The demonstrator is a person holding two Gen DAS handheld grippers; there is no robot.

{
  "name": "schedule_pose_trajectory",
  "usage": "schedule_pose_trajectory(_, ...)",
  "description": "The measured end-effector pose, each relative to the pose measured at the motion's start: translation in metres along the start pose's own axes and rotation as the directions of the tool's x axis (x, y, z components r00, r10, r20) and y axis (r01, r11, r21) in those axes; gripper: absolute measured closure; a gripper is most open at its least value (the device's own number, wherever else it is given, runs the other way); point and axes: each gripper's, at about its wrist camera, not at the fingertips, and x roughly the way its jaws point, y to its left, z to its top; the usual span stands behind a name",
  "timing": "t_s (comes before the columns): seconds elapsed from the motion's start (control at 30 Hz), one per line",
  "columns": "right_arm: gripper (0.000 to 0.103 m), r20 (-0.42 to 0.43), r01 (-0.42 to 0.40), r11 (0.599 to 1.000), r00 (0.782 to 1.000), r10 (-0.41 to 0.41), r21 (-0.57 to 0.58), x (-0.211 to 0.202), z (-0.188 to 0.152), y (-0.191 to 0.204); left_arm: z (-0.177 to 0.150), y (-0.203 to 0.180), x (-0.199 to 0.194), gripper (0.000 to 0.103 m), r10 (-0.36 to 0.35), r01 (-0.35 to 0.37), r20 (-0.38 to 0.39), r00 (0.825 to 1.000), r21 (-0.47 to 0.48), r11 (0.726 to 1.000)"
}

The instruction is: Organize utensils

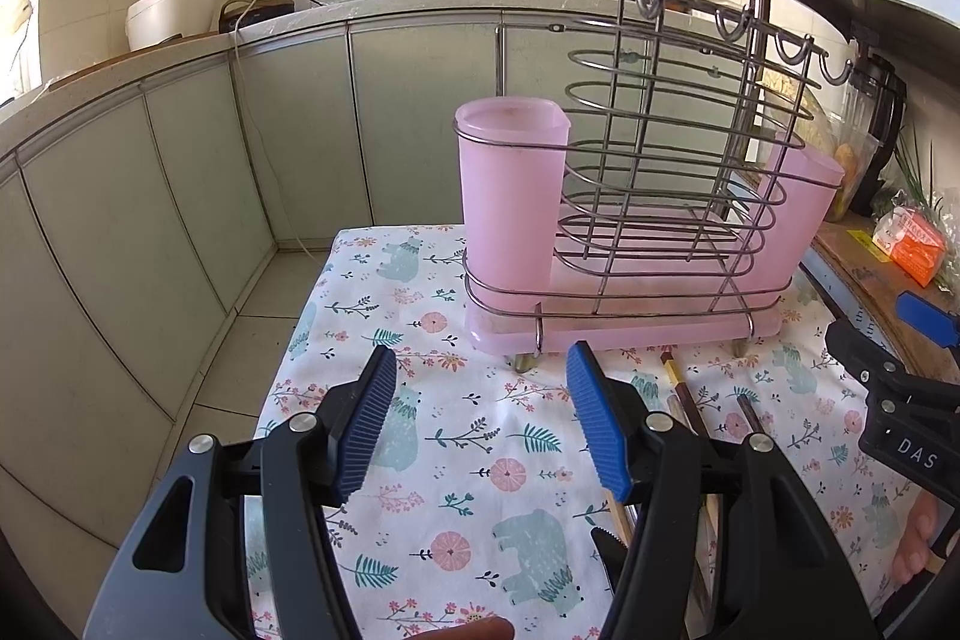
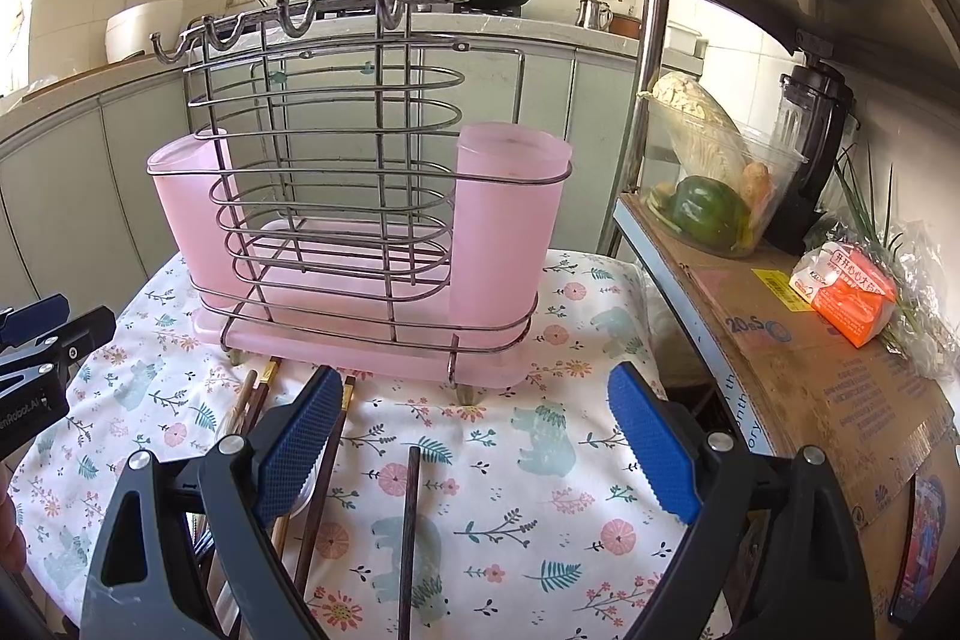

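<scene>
Both claws hang released over the floral-cloth bench (image 2: 540, 496), left claw (image 1: 480, 424) and right claw (image 2: 480, 454) gripping nothing; dark wooden chopsticks (image 2: 410, 532) lie loose beneath them, and just beyond stands the chrome wire utensil rack with pink plastic cups (image 2: 360, 232).

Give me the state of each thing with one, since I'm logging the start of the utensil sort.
left gripper: open, empty, over the cloth.
right gripper: open, empty.
wire rack: upright on the table, nothing in it.
pink cup: upright in the rack; nothing sticks out.
dark chopstick: lying loose on the cloth.
other chopsticks: lying in front of the rack.
</scene>
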Motion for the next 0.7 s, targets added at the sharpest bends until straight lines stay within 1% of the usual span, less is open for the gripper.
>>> schedule_pose_trajectory(0.7,0.014,-0.038,0.011,1.000,0.999,-0.011,0.001,0.010,-0.003,0.000,-0.005,-0.003,0.011,0.043,-0.003,0.004,-0.033,0.999,0.009,1.000)
